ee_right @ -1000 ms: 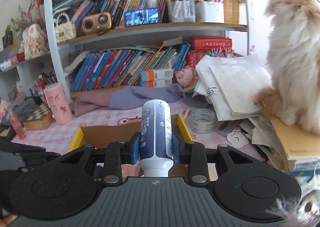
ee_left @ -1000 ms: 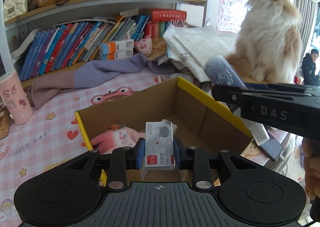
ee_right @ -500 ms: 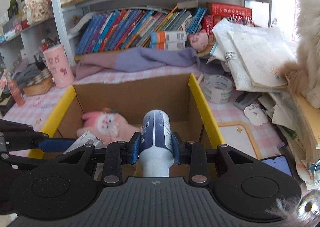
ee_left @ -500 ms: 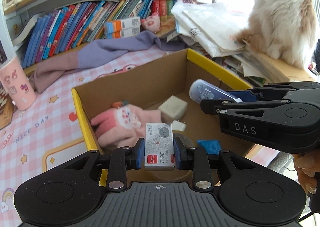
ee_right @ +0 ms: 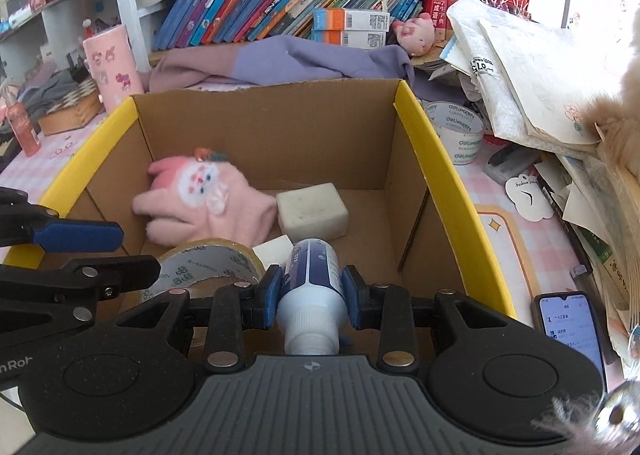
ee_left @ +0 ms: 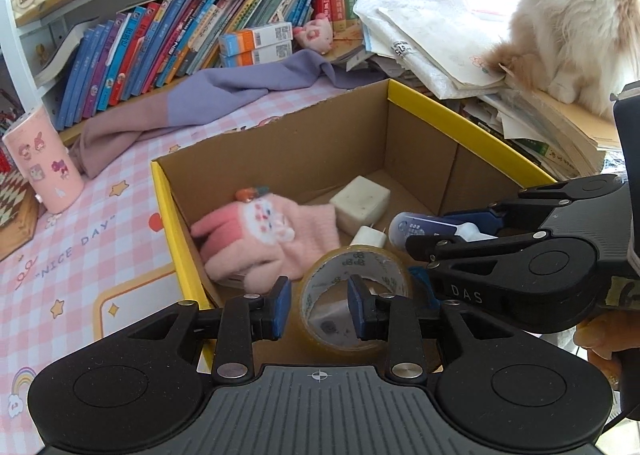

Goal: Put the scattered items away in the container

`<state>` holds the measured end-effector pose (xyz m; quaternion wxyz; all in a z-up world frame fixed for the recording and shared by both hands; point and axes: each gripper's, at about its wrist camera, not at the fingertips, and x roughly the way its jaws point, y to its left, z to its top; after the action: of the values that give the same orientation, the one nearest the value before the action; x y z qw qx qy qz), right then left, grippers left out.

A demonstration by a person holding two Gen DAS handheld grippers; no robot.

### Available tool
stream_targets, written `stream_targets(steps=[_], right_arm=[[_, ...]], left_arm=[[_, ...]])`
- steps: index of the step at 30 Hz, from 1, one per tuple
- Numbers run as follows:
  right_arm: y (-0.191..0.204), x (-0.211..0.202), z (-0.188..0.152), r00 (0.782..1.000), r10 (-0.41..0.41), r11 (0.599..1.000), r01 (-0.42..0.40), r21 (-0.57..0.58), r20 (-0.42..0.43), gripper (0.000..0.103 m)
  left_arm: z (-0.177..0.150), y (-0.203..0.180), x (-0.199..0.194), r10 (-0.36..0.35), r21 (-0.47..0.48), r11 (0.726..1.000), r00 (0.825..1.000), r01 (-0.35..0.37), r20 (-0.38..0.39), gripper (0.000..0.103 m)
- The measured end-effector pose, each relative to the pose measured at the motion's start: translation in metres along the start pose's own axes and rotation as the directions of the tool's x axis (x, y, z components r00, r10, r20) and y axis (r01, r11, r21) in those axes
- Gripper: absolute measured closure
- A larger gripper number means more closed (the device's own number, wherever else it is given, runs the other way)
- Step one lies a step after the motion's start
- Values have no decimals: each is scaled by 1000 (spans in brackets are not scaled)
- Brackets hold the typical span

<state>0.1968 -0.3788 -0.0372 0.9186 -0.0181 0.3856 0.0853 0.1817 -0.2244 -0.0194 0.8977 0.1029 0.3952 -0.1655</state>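
Note:
An open cardboard box [ee_left: 460, 123] [ee_right: 432, 147] with yellow rims holds a pink plush glove [ee_left: 260, 231] [ee_right: 200, 195], a white block [ee_left: 360, 201] [ee_right: 312, 211], a white plug [ee_left: 368, 237] and a roll of tape [ee_left: 352, 267] [ee_right: 204, 259]. My left gripper [ee_left: 318, 303] [ee_right: 138, 249] hangs over the tape roll. Its jaws are opening with nothing pressed between them. A small grey box [ee_left: 332, 321] lies below, inside the roll's ring. My right gripper [ee_right: 310, 295] [ee_left: 452, 229] is shut on a blue and white bottle [ee_right: 312, 283] [ee_left: 424, 229], low inside the cardboard box.
Outside the box on the right are another tape roll [ee_right: 456, 131], a phone [ee_right: 568, 327] and a heap of papers [ee_left: 432, 39] with a cat [ee_left: 572, 15] on it. A pink cup [ee_left: 40, 163] stands left; a purple cloth [ee_left: 224, 95] lies behind, under shelves of books.
My left gripper has let go of the small grey box, which now lies inside the tape roll. Both grippers have sunk towards the cardboard box. The right one still holds the bottle.

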Motion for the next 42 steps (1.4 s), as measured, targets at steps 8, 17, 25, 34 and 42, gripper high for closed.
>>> stream_targets(steps=[8, 17, 25, 34, 42], right_arm=[[-5, -10, 0, 998, 3, 998, -7, 58, 56, 66], [-11, -51, 6, 983, -24, 991, -1, 136, 183, 63], [-1, -91, -5, 965, -82, 986, 42, 162, 250, 60], [40, -119, -39, 965, -113, 986, 79, 149, 236, 60], [92, -136, -66, 969, -107, 986, 75, 146, 223, 57]], left_arm=[[-1, -3, -17, 35, -5, 999, 998, -34, 48, 34], [-8, -3, -59, 59, -42, 998, 984, -53, 171, 25], [-26, 21, -89, 101, -116, 990, 969, -76, 223, 20], [-79, 61, -123, 148, -232, 967, 970, -102, 192, 15], [-122, 87, -146, 206, -291, 945, 965, -153, 162, 15]])
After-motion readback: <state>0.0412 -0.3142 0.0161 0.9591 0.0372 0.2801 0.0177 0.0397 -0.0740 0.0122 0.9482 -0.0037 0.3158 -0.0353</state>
